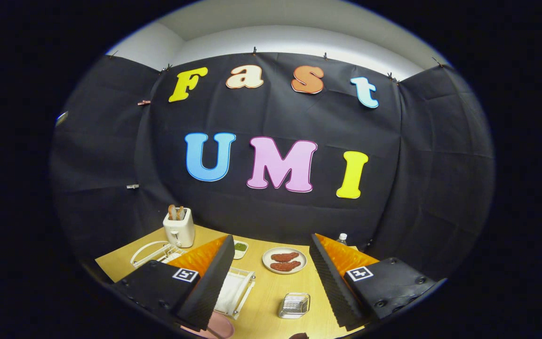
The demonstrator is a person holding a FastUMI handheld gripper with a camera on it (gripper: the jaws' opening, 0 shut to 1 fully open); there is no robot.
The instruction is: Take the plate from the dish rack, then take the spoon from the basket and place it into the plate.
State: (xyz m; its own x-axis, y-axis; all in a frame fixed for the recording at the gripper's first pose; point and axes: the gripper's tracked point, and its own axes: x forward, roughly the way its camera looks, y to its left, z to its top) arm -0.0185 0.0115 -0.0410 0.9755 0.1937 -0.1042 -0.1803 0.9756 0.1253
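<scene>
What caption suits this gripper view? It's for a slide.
Open gripper above table: toaster, plate of patties, pink plate.

Gripper [271, 275] fingers spread wide, nothing between the ribbed black pads [212, 282]. Light wooden table [271, 301] below. Between fingers: small wire basket [294, 305]; beyond it, round white plate carrying two brown patties [284, 260]. White wire dish rack [235, 289] by left finger, pink plate [219, 326] beside it. White toaster [179, 228] far left.

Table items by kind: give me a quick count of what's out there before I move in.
Toaster: 1
Racks (white wire rack, dish rack): 2
Plates (plate with food, pink plate): 2
Small dish: 1
Basket: 1
Bottle: 1
Total: 8
Gripper open, holding nothing.
</scene>
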